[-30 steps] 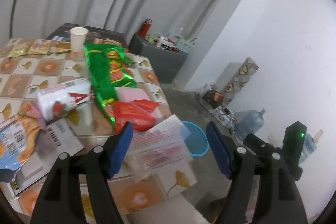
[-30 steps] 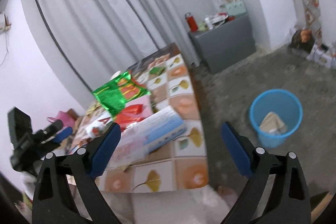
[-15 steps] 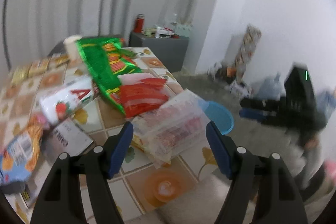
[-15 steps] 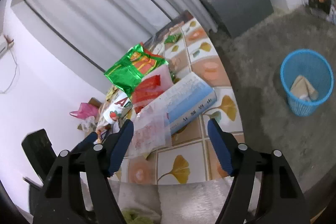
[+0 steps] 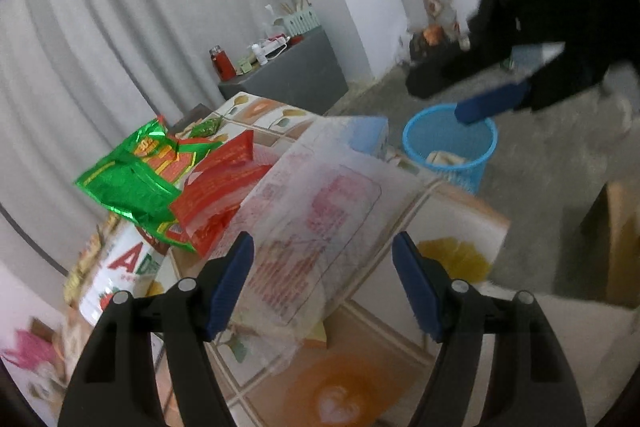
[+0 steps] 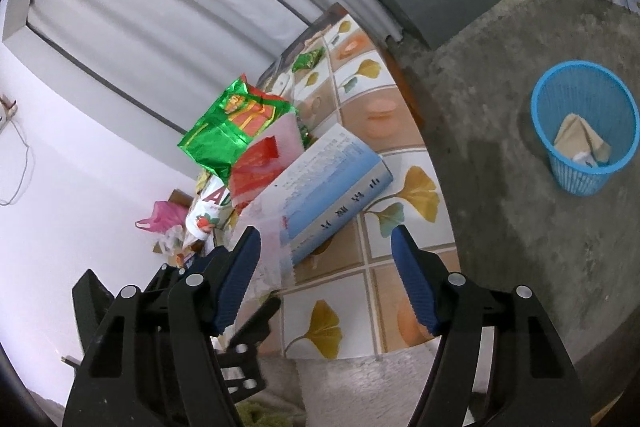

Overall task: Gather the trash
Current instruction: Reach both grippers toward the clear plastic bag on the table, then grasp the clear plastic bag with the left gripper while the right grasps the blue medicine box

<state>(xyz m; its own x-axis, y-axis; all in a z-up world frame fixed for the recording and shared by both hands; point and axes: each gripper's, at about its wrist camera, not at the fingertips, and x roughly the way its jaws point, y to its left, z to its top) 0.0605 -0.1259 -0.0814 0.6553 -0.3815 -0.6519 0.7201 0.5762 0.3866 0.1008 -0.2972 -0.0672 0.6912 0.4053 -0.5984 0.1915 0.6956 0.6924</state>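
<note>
We note one scrap in the blue bin [image 6: 585, 131], wrappers [image 5: 132, 175] still heaped on the table [image 6: 404, 311]; left tongs [image 5: 322, 281] apart around the clear bag [image 5: 316, 223], right tongs [image 6: 326, 277] just narrowed, empty.

green foil bag [image 6: 234, 131] | blue basket [image 6: 580, 183] | ginkgo-leaf patterned table [image 6: 416, 187]
</note>
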